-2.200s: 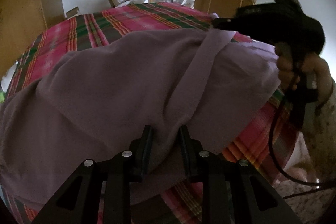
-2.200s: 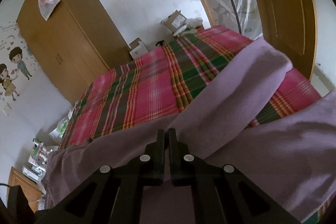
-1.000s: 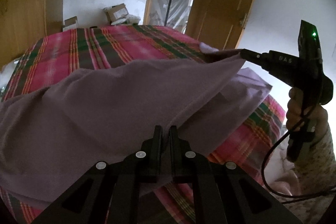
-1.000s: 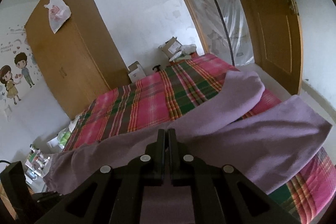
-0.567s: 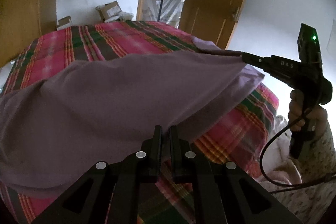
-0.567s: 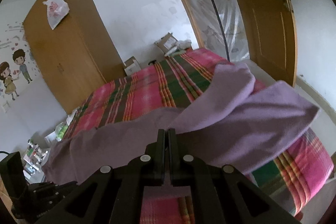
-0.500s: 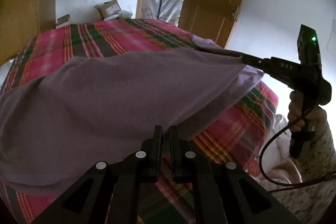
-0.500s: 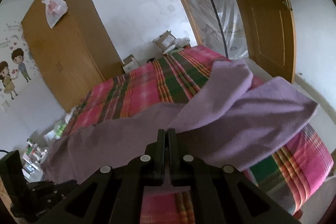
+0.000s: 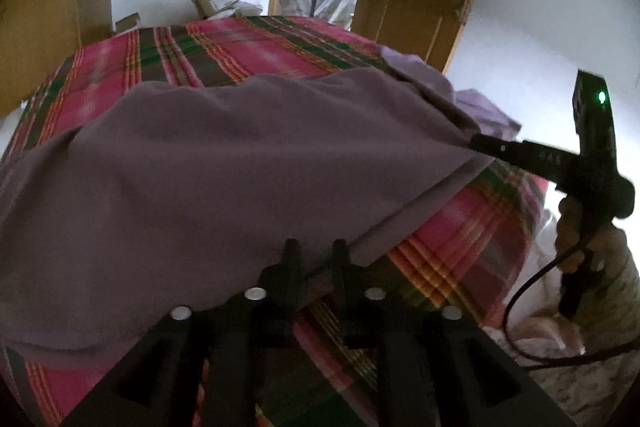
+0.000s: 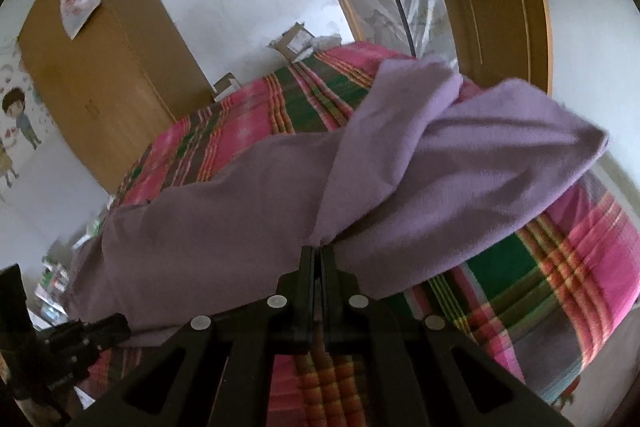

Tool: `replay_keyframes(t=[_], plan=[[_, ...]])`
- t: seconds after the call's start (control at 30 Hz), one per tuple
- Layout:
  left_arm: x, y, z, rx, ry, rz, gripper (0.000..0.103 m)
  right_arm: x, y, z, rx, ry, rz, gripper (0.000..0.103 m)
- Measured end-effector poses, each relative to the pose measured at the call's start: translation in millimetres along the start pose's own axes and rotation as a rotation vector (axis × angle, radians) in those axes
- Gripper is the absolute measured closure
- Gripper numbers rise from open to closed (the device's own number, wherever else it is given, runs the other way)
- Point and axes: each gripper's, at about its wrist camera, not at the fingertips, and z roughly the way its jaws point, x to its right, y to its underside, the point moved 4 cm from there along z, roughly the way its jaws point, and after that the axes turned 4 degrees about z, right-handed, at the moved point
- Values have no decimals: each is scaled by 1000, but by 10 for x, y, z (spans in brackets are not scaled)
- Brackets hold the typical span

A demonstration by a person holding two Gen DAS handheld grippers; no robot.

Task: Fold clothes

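Right tongs (image 10: 319, 259) clamped on purple garment (image 9: 224, 163); left tongs (image 9: 316, 259) slightly parted, hem between. Plaid bed (image 10: 560, 251) beneath. No legible writing.

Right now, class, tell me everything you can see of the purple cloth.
The purple cloth is soft, plain and matte, like fleece or jersey. It spreads, sagging, over the plaid bed. One bunched corner is pinched in the shut right gripper, and its near edge lies between the left gripper's parted fingers. A paler flap drapes beyond the right gripper.
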Motion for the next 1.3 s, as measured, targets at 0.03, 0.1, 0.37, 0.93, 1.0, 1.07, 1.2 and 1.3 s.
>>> replay_keyframes(t=[0.03, 0.1, 0.37, 0.93, 1.0, 1.07, 1.2, 1.3], plan=[[21, 3, 22, -10, -4, 16, 81, 27, 6, 13, -9, -7, 12, 100], [52, 20, 48, -26, -13, 52, 81, 26, 8, 38, -20, -11, 13, 100], [114, 23, 93, -57, -62, 173, 80, 37, -38, 123, -53, -25, 53, 92], [66, -83, 68, -17, -56, 177, 100, -172, -199, 48, 33, -38, -19, 100], [35, -108, -3, 8, -25, 151, 100, -197, -229, -7, 44, -48, -18, 100], [2, -131, -113, 48, 3, 124, 100, -206, -250, -97, 60, -62, -9, 101], [8, -136, -299, 86, 49, 120, 100, -277, -293, -298, 100, -81, -21, 101], [2, -82, -310, 74, 59, 117, 100, -299, -256, -325, 92, -79, -33, 101]])
